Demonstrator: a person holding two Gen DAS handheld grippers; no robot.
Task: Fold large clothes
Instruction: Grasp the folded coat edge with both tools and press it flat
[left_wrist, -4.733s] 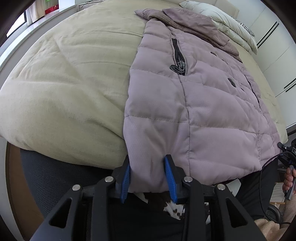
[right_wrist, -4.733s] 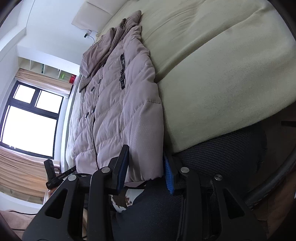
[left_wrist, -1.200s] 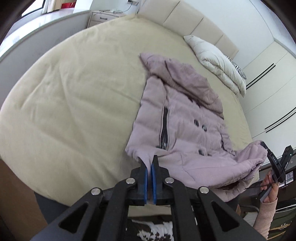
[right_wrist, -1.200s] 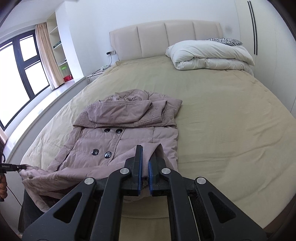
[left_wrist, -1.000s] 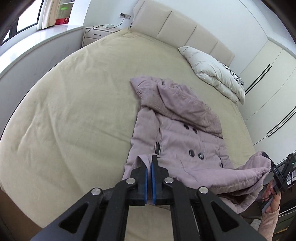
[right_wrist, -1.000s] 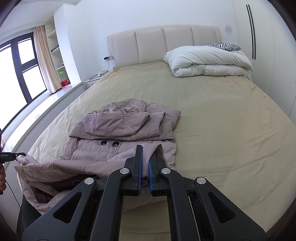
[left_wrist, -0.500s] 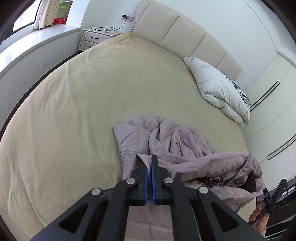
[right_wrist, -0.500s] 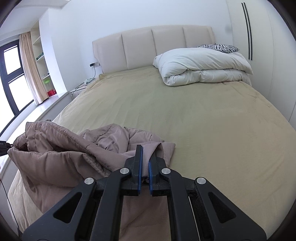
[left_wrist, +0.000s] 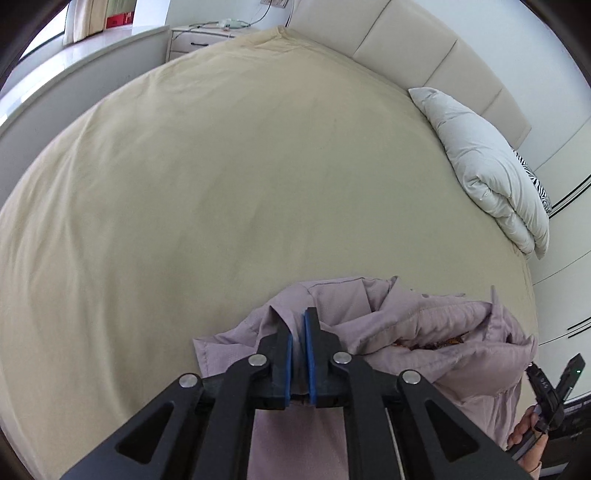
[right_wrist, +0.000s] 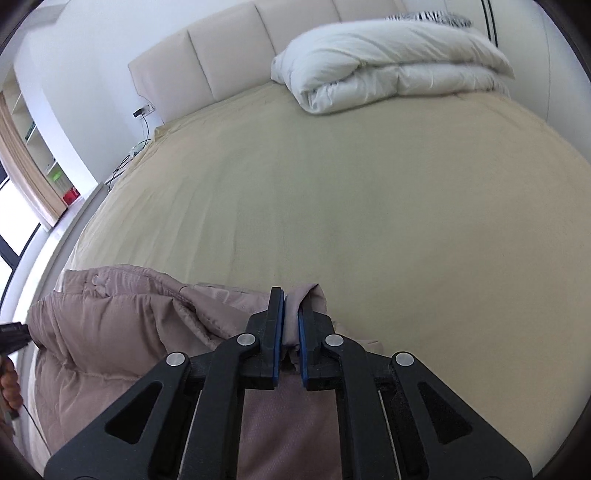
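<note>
puffy quilted mauve jacket (left_wrist: 424, 332) bunched on smooth beige bedspread (left_wrist: 221, 184)

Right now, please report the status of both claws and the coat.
Left claw and right claw shut on coat hem. Coat bunched, fold unfinished. Bed ahead bare; duvet far.

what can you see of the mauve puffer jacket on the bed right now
The mauve quilted puffer jacket looks like smooth padded fabric with stitched seams. It lies bunched and doubled over on the beige bed cover, its hem raised in a loose roll that gapes open on a dark patterned lining. The left gripper pinches one corner of it between blue pads and the right gripper pinches the other. No buttons or zip show.
</note>
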